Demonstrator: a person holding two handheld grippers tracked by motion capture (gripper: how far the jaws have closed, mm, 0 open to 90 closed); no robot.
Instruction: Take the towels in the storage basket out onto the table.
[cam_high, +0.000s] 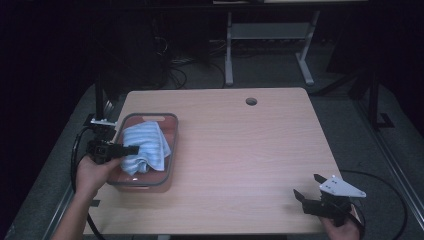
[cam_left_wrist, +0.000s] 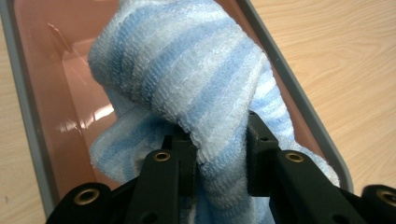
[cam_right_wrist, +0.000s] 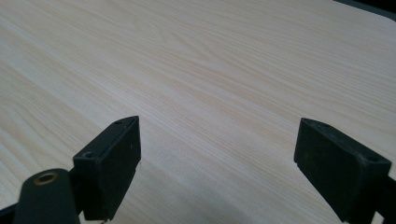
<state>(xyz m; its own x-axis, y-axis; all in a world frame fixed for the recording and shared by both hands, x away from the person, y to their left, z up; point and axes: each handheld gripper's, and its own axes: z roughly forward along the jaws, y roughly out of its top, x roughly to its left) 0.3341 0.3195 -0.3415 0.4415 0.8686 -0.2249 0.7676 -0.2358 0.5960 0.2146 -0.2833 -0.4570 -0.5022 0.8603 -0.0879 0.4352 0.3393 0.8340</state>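
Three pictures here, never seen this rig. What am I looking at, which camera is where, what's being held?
No robot: a person holds a two-jaw hand gripper in each hand. The high view comes from a fixed camera above the table, looking forward and down. The other two cameras ride on the grippers and look along their black jaws. On the table sits a pink bin with a grey rim. The left gripper is shut on a blue-and-white striped towel over the bin. The right gripper is open with nothing between its jaws, above bare wood near the table's front right corner.

Wood table (cam_high: 240, 150); round hole (cam_high: 251, 101); cables on floor (cam_high: 175, 70)
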